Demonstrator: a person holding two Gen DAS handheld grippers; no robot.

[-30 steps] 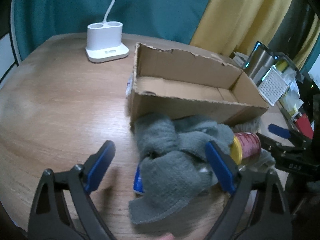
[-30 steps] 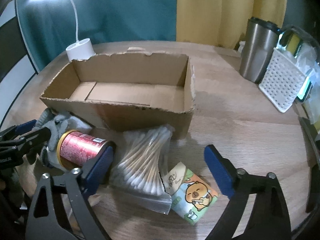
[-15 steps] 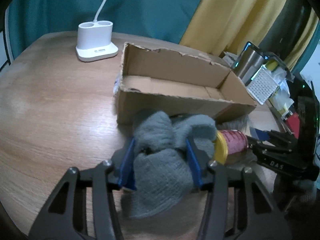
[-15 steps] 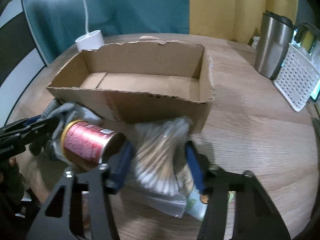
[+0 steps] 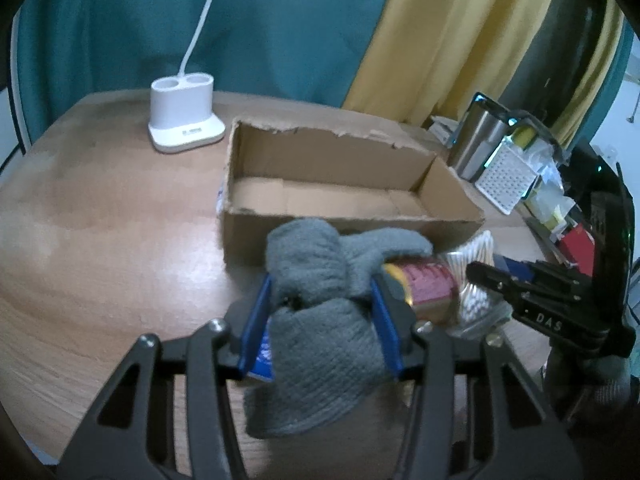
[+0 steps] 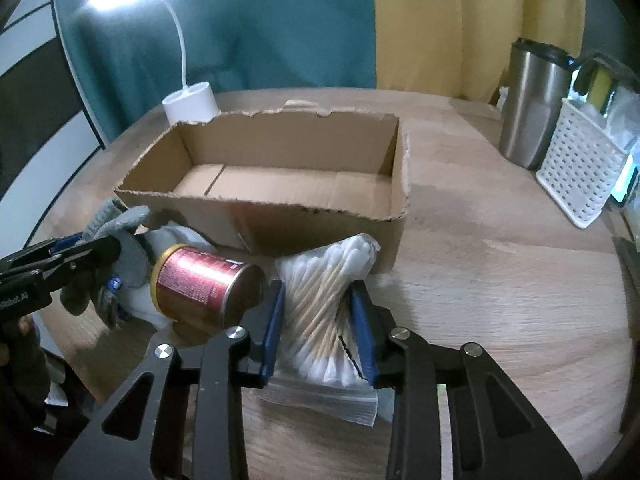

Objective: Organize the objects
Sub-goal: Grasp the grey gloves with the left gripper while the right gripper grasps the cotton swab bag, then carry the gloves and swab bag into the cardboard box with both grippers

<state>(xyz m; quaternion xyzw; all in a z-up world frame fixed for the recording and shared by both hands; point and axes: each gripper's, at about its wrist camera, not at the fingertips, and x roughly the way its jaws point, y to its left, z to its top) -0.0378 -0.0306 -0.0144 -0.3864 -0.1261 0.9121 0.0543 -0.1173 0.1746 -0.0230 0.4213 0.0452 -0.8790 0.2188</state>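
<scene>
The grey glove hides most of a blue packet; its print is unreadable.

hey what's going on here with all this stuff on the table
A person is tidying with a handheld claw in each hand. The left claw is shut on a grey knit glove, and the right claw is shut on a bag of cotton swabs. A red can lies between them. The cardboard box behind looks empty so far.
</scene>
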